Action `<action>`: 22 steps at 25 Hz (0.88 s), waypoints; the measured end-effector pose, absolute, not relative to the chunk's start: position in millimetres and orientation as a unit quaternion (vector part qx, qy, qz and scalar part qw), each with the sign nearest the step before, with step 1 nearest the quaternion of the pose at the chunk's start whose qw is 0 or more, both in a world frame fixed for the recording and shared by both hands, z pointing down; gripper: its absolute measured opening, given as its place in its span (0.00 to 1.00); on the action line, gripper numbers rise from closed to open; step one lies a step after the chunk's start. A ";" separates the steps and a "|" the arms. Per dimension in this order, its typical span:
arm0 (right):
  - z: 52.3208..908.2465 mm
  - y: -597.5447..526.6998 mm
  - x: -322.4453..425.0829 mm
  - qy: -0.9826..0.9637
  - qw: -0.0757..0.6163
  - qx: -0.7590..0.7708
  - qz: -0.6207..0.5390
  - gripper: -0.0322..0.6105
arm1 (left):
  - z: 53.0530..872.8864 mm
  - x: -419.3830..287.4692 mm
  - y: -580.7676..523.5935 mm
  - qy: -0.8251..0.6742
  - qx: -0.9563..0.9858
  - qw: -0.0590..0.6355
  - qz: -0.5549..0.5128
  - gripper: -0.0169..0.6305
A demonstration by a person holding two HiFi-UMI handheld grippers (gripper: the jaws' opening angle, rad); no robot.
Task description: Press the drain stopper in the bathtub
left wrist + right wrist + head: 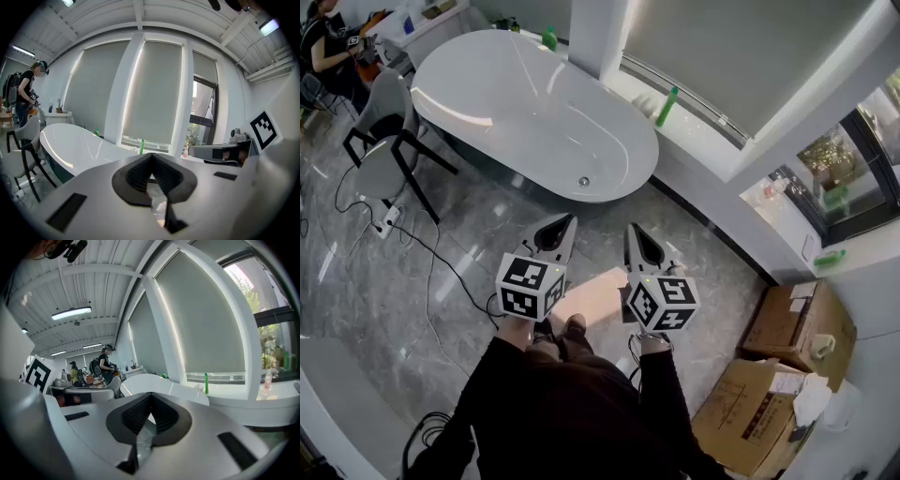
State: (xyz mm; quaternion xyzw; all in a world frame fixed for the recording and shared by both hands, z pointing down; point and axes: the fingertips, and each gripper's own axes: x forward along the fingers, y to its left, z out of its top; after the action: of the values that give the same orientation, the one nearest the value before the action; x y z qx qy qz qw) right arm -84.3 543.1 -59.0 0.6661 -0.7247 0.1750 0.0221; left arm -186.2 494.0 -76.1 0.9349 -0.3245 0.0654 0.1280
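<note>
The white oval bathtub (502, 89) stands on the grey marble floor ahead of me, and its small round metal drain stopper (584, 181) sits in the tub's near end. Both grippers hang above the floor, short of the tub's near rim. My left gripper (568, 219) points at the tub, jaws shut with nothing in them; its own view shows the closed tip (151, 154) with the bathtub (79, 145) beyond. My right gripper (630, 228) is beside it, also shut and empty, its tip (150, 393) before the bathtub (154, 383). The stopper is hidden in both gripper views.
A grey chair (389, 141) stands left of the tub, with cables and a power strip (387, 220) on the floor. Green bottles (667, 106) sit on the window sill. Cardboard boxes (769, 412) are stacked at the right. A person (323, 47) is at the far left.
</note>
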 end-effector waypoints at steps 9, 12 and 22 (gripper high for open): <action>-55.2 536.3 -78.9 -0.723 0.025 0.666 0.181 0.05 | -72.6 -183.2 486.4 -0.328 0.933 0.133 0.069 0.04; -53.6 534.3 -76.7 -0.724 0.025 0.665 0.182 0.05 | -71.1 -182.4 483.0 -0.330 0.932 0.134 0.070 0.04; -47.9 531.1 -56.6 -0.723 0.015 0.661 0.201 0.05 | -69.9 -179.2 465.9 -0.337 0.929 0.136 0.072 0.04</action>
State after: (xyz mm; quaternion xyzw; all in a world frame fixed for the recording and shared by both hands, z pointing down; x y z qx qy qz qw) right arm -56.6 531.1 -47.9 0.6608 -0.7229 0.2014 0.0150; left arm -179.2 465.9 -69.9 0.9289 -0.3370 0.0719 0.1359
